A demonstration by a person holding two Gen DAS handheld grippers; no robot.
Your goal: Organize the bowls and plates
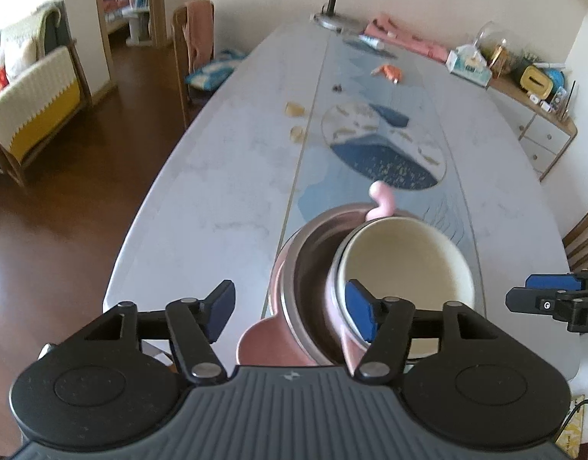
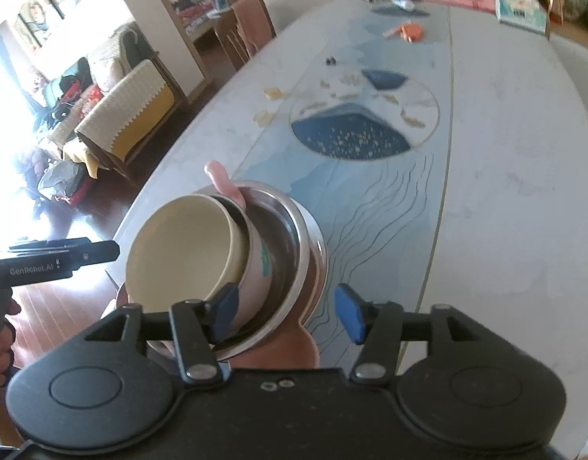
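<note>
A cream-lined pink cup-bowl (image 1: 405, 264) leans tilted inside a steel bowl (image 1: 305, 276), which sits in a pink holder with ear-shaped handles (image 1: 382, 199) near the table's front edge. My left gripper (image 1: 290, 308) is open just before the stack, its right pad close to the cup's rim. In the right wrist view the cup (image 2: 182, 257) leans left in the steel bowl (image 2: 297, 237). My right gripper (image 2: 290, 314) is open, its left pad beside the cup's wall. Neither holds anything.
The long pale table (image 1: 225, 176) has a blue runner with a round dark-blue mat (image 1: 385, 149), small crumbs, an orange item (image 1: 387, 71), a desk lamp (image 1: 334, 15) and a tissue box (image 1: 468, 63) at the far end. Chairs stand at the left. The right gripper shows at the right edge (image 1: 554, 301).
</note>
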